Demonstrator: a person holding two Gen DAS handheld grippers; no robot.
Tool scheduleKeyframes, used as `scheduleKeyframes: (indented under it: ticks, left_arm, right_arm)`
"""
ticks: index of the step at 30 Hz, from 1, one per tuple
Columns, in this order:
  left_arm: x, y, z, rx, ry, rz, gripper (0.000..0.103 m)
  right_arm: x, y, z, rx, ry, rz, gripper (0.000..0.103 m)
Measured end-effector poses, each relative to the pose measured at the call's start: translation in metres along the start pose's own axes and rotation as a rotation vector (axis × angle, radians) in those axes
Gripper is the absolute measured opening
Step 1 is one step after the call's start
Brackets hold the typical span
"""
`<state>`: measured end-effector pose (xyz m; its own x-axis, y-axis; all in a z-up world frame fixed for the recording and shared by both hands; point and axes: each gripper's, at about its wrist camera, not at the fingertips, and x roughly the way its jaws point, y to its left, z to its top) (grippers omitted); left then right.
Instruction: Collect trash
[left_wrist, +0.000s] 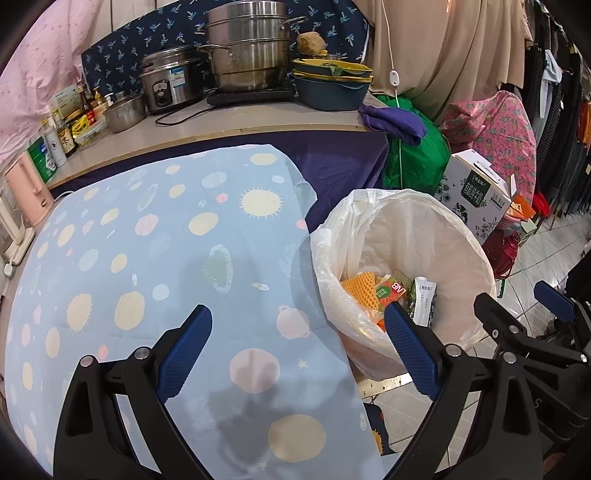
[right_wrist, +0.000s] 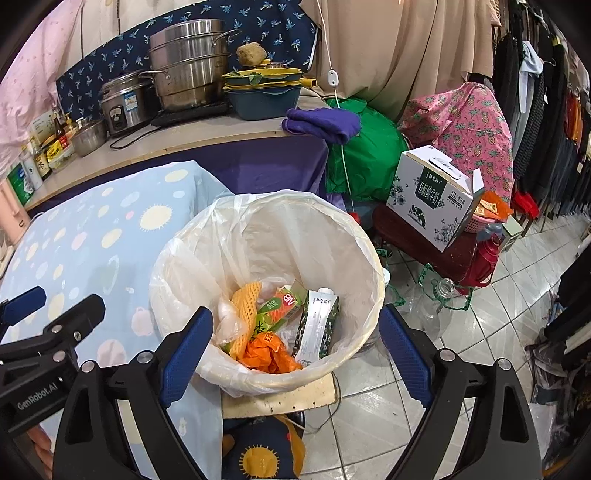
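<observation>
**Desk:** How far along is the collection?

**Photographer:** Near its end, by my reading. The trash sits at the bottom of the lined bin: an orange net sleeve, a green-and-orange juice carton, a dark milk carton and a crumpled orange bag. The left tool and right tool both stand released, jaws wide, nothing between them. The right one hangs over the bin's near rim; the left hangs over the table's right edge, just beside the bin.

**Desk:** Anything left to pick up?

**Photographer:** The table, under a pale blue cloth printed with suns and planets, shows no litter in either view. On the floor beyond the bin lies a clear plastic bottle; whether it counts as trash I cannot tell.

**Desk:** And the room?

**Photographer:** Crowded. A counter behind carries steel pots, a rice cooker, stacked basins and sauce bottles. A milk box sits right of the bin, clothes hang along the far right, and the floor is tiled.
</observation>
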<state>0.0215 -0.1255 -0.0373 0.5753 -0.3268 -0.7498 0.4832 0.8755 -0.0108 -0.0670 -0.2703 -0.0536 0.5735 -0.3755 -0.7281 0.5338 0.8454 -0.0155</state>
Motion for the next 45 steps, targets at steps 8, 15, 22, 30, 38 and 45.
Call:
scheduleKeyframes:
  ticks: [8,15,22,30,38,45]
  left_arm:
    - [-0.004,0.005,-0.004,-0.011,-0.017,0.027,0.09]
    - [-0.005,0.005,-0.005,-0.013,-0.034,0.036,0.09]
    - [-0.005,0.009,-0.005,-0.028,-0.041,0.047,0.09]
    - [-0.004,0.013,-0.006,-0.035,-0.045,0.057,0.09]
    - [-0.004,0.014,-0.007,-0.037,-0.045,0.056,0.09]
    - [-0.004,0.013,-0.011,-0.022,-0.041,0.056,0.09]
  right_arm:
    - [-0.002,0.0,-0.003,0.005,0.004,0.007,0.087]
    - [-0.002,0.002,-0.004,0.003,0.004,0.008,0.087]
    - [-0.002,0.002,-0.004,0.004,0.0,0.007,0.087]
    - [-0.001,0.002,-0.002,0.01,-0.005,0.008,0.087]
    - [-0.001,0.003,0.0,0.003,-0.005,0.006,0.087]
    - [-0.001,0.006,-0.005,-0.001,-0.003,0.006,0.087]
